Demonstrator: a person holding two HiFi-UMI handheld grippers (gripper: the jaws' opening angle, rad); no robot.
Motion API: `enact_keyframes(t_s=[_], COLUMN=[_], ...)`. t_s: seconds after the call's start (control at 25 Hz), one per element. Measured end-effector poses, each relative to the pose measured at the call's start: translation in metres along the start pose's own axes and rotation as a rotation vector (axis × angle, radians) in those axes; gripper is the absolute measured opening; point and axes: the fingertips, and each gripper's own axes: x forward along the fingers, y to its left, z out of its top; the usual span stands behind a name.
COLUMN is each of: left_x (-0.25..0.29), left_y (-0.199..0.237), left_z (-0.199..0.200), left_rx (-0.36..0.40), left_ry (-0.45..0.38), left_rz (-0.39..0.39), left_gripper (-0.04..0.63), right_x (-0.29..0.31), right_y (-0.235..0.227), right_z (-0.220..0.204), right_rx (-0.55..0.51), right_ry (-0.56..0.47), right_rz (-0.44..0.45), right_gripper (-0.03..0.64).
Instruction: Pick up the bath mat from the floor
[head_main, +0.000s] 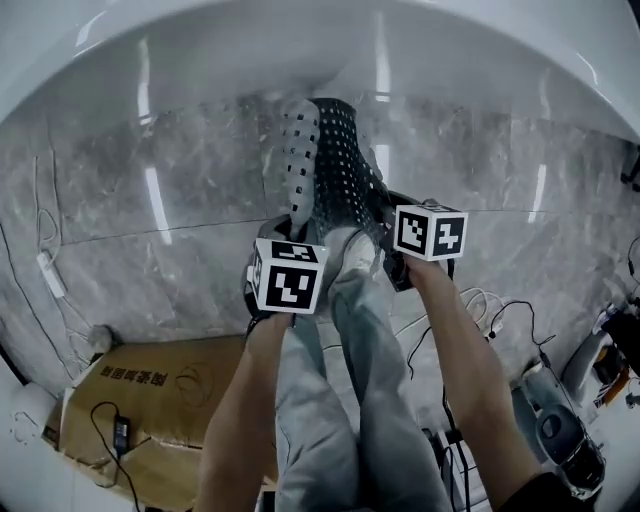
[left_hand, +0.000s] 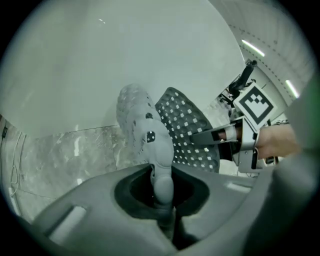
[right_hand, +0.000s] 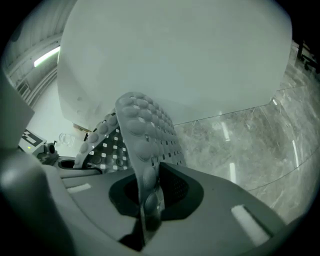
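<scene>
The head camera is looking steeply down past the person's arms onto the marble floor and the white tub. The left claw camera and the right claw camera are each peering closely along their own jaws. All three are sharing the bath mat, tub and floor; the left view is also catching the right claw.

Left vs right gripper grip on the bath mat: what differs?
The left gripper pinches a bunched, rolled fold of the bath mat; the right gripper clamps a thin, flat edge. In the head view the left gripper sits lower than the right gripper. Both are shut on the bath mat.
</scene>
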Motion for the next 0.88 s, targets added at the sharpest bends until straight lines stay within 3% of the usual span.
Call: enact_keyframes(t_s=[0.44, 0.72, 0.88], left_x=[-0.116, -0.213, -0.265], left_y=[-0.052, -0.107, -0.147], left_z=[0.049, 0.063, 0.078], left_rx=[0.001, 0.043, 0.052], left_ry=[-0.072, -0.077, -0.124], left_rz=[0.027, 0.057, 0.044], left_gripper=[0.018, 0.018, 0.02], right_x=[-0.101, -0.19, -0.251], right_y=[0.104, 0.175, 0.209], right_z=[0.03, 0.034, 0.04], right_rx=[-0.012, -0.035, -0.033], right_ry=[-0.073, -0.092, -0.11], right_rz=[0.11, 0.175, 0.213], right_gripper=[0.02, 0.02, 0.02])
